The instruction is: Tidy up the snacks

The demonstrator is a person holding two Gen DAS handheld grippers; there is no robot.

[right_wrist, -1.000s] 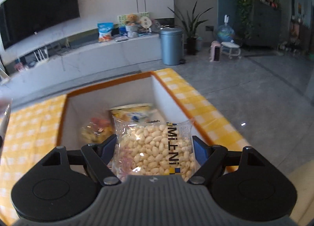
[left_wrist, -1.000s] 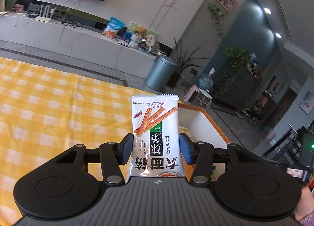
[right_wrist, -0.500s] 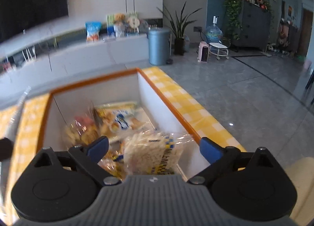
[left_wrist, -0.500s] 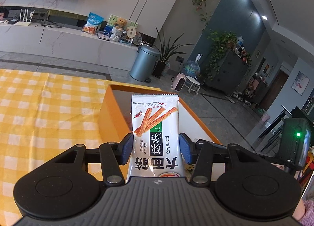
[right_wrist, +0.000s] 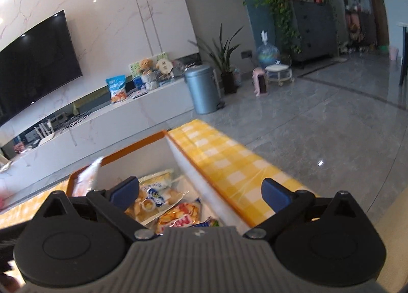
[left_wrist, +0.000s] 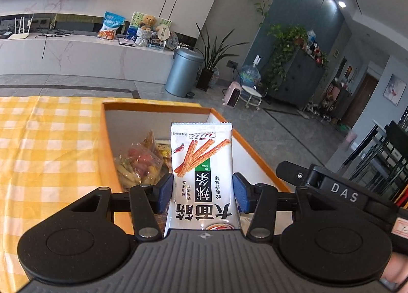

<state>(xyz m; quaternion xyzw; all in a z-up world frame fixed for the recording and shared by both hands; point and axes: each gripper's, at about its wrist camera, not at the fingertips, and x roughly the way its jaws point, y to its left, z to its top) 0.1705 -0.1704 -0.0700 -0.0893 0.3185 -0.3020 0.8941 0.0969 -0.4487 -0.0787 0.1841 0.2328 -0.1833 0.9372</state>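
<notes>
The box (left_wrist: 158, 108) sits on the tablecloth (left_wrist: 51, 145), cloth to its left and right. Snack bags (left_wrist: 140, 163) lie inside it. A packet (left_wrist: 201, 165) stands over the box's near side. Behind, across the floor, a bin (left_wrist: 182, 74) stands beside the counter (left_wrist: 84, 56).

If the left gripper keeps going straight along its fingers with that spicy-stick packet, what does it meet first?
Most likely the snacks already in the orange-rimmed box: the left gripper, shut on the spicy-stick packet, points down into it, toward the clear bag of mixed snacks. Depth is hard to judge.
</notes>
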